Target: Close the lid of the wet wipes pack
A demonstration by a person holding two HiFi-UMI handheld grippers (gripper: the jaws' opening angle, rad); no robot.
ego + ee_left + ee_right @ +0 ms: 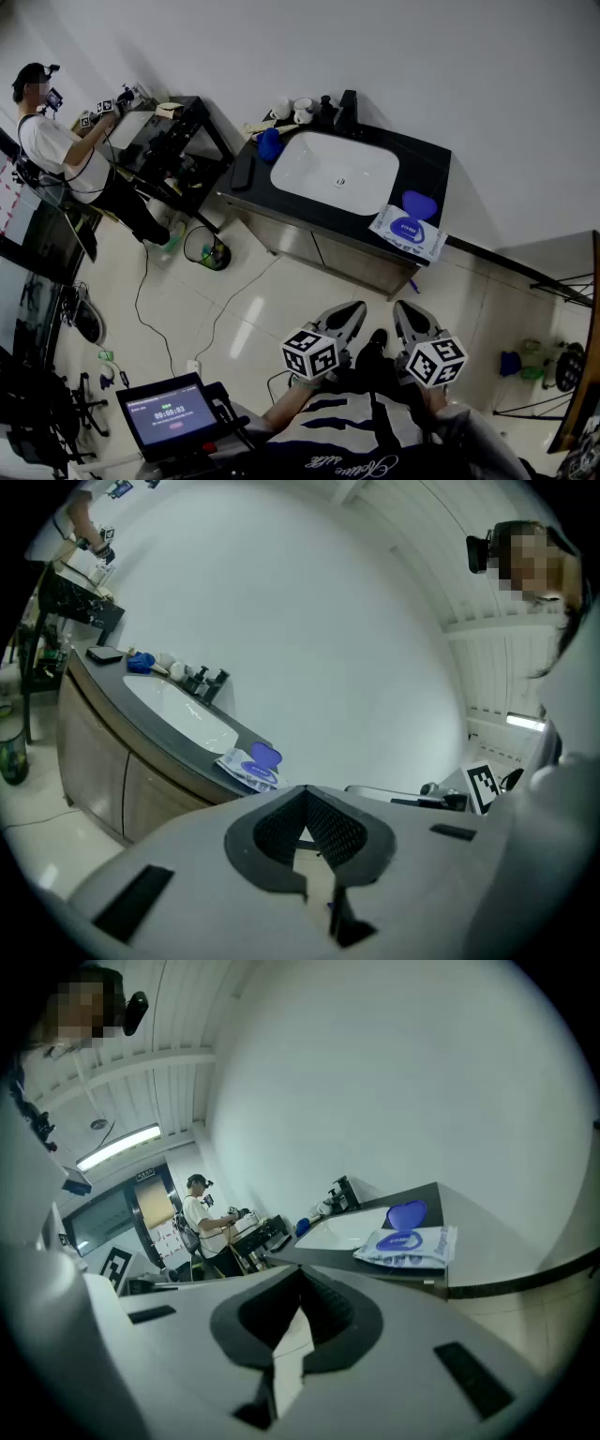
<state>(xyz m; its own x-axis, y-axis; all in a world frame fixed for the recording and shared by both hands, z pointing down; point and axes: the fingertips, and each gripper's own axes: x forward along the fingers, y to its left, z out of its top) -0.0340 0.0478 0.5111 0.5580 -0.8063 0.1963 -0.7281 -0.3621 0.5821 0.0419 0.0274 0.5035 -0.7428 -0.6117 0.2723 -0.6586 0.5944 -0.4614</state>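
The wet wipes pack lies flat at the right front corner of the black counter, right of the sink. Its round blue lid stands open, folded back toward the wall. The pack and its lid show far off in the left gripper view. The right gripper view also has the pack and the raised lid. My left gripper and right gripper are held side by side close to my body, well short of the counter. Both are shut and hold nothing.
A white sink basin fills the counter's middle, with a blue item and small bottles behind it. A person works at a desk far left. A bin, floor cables and a lit screen are nearby.
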